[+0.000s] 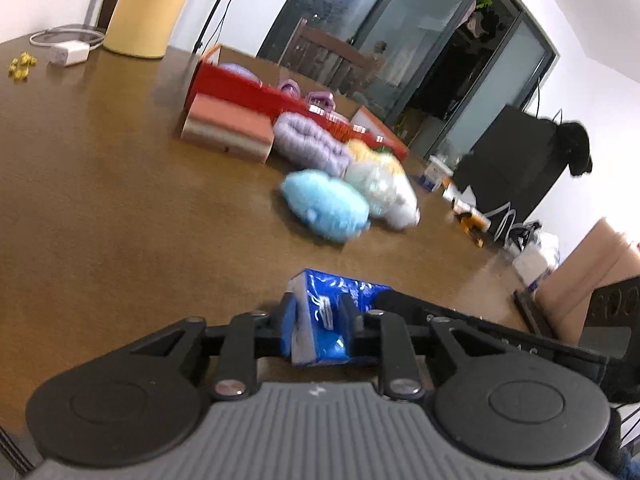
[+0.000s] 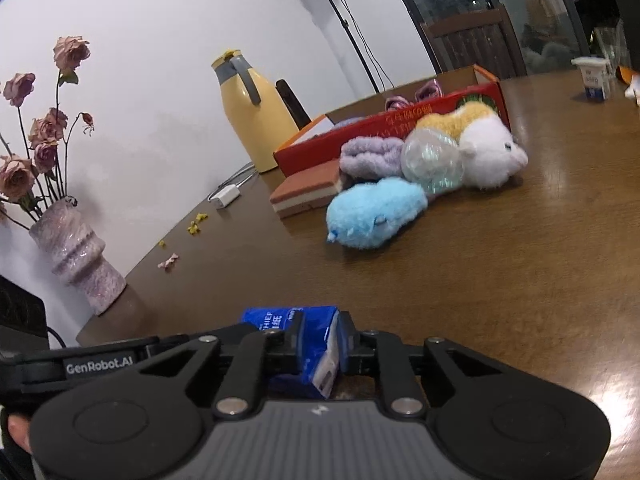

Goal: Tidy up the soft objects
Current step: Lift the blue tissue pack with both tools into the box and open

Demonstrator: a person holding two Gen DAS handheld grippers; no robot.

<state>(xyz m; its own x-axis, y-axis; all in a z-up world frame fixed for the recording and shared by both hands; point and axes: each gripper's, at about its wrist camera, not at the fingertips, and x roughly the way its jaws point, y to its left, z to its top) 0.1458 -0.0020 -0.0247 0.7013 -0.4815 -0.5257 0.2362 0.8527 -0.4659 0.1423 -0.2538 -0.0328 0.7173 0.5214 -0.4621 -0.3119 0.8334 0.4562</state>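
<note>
On the brown tabletop, my left tool and right tool both pinch the blue tissue pack, probably one end each; the red box lies ahead, past the plush toys.

yellow jug | flower vase | white charger | milk carton
</note>
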